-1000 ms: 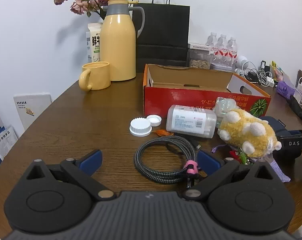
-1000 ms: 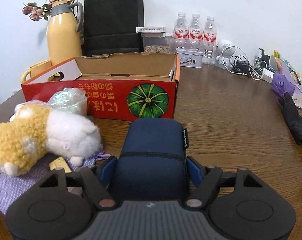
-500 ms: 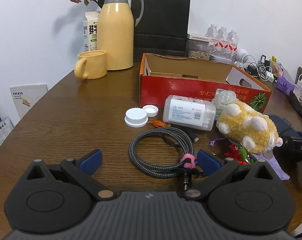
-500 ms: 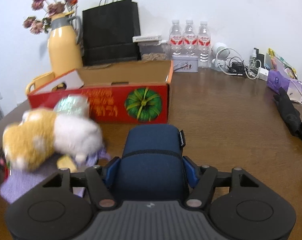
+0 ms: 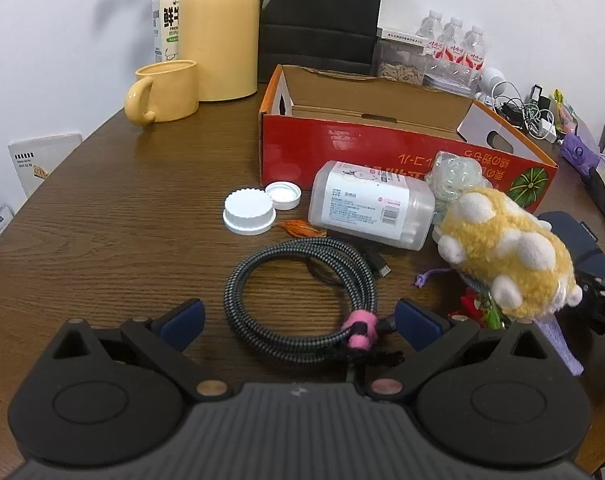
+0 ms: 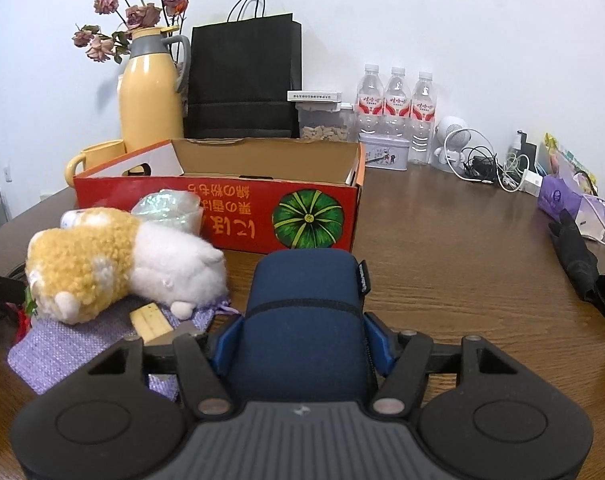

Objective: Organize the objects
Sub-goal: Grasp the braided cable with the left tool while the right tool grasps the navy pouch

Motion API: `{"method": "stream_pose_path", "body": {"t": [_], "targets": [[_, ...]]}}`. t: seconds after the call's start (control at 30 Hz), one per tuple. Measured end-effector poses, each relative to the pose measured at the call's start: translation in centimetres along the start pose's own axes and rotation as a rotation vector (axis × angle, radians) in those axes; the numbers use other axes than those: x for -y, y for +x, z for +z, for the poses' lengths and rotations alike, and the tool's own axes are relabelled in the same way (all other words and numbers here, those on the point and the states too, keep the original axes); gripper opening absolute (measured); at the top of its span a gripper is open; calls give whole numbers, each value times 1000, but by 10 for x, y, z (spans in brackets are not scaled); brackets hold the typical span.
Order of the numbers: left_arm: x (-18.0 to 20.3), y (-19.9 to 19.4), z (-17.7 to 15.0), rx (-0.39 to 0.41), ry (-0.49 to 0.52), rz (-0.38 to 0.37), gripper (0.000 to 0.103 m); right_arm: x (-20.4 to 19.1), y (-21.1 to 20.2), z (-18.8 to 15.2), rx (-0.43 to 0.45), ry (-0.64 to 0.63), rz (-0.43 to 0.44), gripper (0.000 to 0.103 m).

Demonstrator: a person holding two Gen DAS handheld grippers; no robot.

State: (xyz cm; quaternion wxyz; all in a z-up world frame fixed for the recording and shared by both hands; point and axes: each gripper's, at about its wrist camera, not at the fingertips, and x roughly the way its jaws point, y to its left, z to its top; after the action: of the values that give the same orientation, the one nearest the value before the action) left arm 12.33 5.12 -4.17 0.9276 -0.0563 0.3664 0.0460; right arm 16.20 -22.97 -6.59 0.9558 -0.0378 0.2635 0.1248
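Observation:
My left gripper (image 5: 298, 318) stands open just over the table, its fingers either side of the near edge of a coiled braided cable (image 5: 238, 292) bound by a pink tie (image 5: 360, 330). Beyond the coil lie two white caps (image 5: 248, 212), a clear jar (image 5: 372, 204) on its side and a yellow-and-white plush toy (image 5: 502, 252). The open red cardboard box (image 5: 342, 148) stands behind them. My right gripper (image 6: 302, 340) is shut on a navy blue case (image 6: 306, 288), both pads pressing its sides. The plush toy (image 6: 118, 256) lies left of the case on a purple woven pouch (image 6: 74, 344).
A yellow jug (image 5: 220, 28), a yellow mug (image 5: 166, 92) and a black paper bag (image 6: 244, 80) stand behind the box. Water bottles (image 6: 396, 104), tangled chargers (image 6: 482, 164) and a folded black umbrella (image 6: 578, 264) occupy the right side. Bare wood lies left of the coil.
My left gripper has come forward and tipped down, so the cable coil now sits between its fingers. My right gripper's jaws have narrowed onto the navy case.

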Motion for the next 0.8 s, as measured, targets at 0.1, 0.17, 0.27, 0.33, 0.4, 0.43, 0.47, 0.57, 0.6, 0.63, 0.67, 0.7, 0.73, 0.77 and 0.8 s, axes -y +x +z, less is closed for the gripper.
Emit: {"method": "stream_pose_path", "body": {"t": [0.1,0.17,0.27,0.33,0.4,0.43,0.47,0.57,0.6,0.63,0.67,0.7,0.73,0.77,0.8], "targets": [[3,7,3,-13,0,26,103,0,-3,-1,13,-2,-1,62],[4,13,4,-26,-5,48,103,0,-5,-1,23,-2,-3,62],[3,19,2,-29,-29,60,103,0,-7,-1,35,1,-3,62],[7,20,1,-17,-21,82,103,0,-8,-1,40,1,-2,62],[11,22,-1,-5,-5,101,103,0,-8,-1,43,1,1,62],[13,23,-2,4,4,112,103,0,-9,-1,45,2,2,62],[14,23,-2,13,0,113,103,1,-9,-1,46,4,3,62],[14,24,-3,26,0,116,103,2,-9,-1,48,12,7,62],[15,24,-3,28,1,114,103,2,-9,-1,48,14,8,62],[14,24,-3,30,2,113,103,2,-9,-1,48,15,10,62],[14,24,-3,30,2,112,103,2,-9,-1,48,14,11,62],[14,24,-3,32,3,111,103,2,-9,-1,48,14,12,62],[14,24,-4,33,3,110,103,2,-9,-1,49,14,12,62],[14,24,-4,33,4,108,103,2,-9,-1,50,15,12,62],[13,24,-4,37,4,105,103,2,-9,-1,49,15,13,62]]}}
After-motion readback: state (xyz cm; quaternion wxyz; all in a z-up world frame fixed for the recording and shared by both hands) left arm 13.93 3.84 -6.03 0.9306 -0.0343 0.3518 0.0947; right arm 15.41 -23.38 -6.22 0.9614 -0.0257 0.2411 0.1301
